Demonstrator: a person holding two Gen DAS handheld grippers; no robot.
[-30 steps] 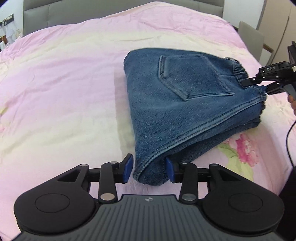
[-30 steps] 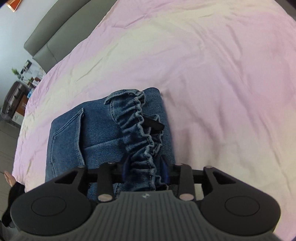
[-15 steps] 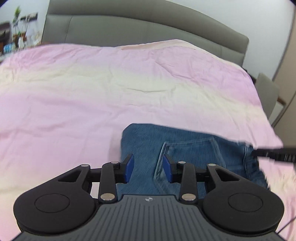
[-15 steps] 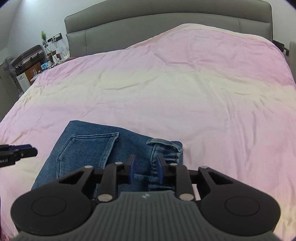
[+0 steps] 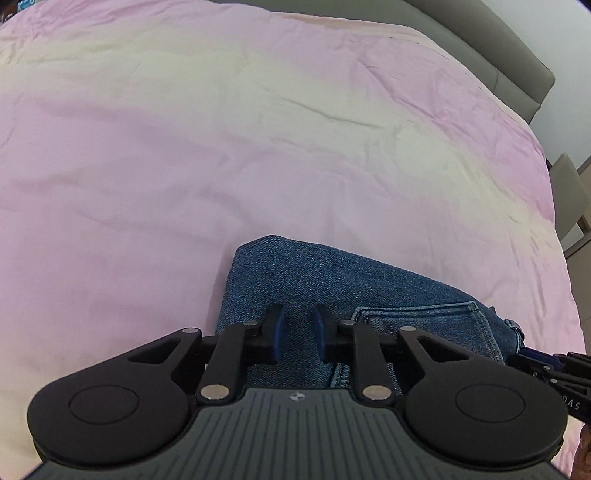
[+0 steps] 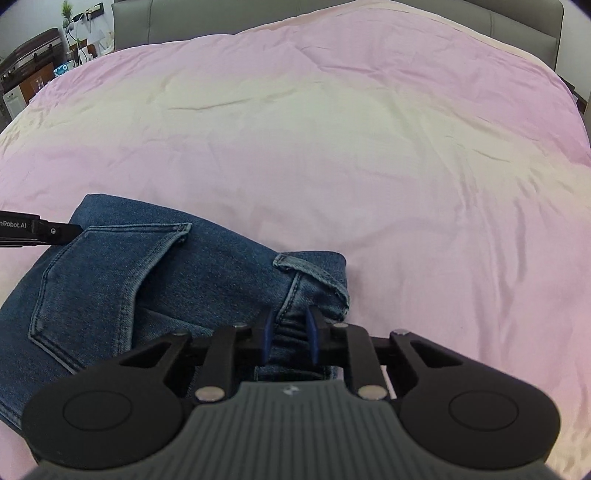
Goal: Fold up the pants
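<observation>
The blue denim pants (image 5: 332, 280) lie folded into a compact bundle on the pink bed cover (image 5: 258, 147), back pocket (image 6: 110, 273) facing up. My left gripper (image 5: 297, 332) hovers over the bundle's left part. Its jaws are closing, a narrow gap remains, and no cloth is pinched between the pads. My right gripper (image 6: 289, 334) hovers over the waistband end with the belt loop (image 6: 314, 271). Its jaws are closing too, with denim showing below the gap, not clamped. The other gripper's fingers (image 5: 535, 363) (image 6: 62, 230) show at the edge of each view.
The wrinkled pink and cream cover spreads wide beyond the pants. A grey padded headboard (image 6: 147, 22) runs along the far side. A chair (image 5: 569, 199) stands off the bed's right edge, and shelves with clutter (image 6: 33, 74) stand at the far left.
Both grippers let go of the pants' edges and swung in over the folded bundle, now facing the headboard. Both sets of jaws have narrowed.
</observation>
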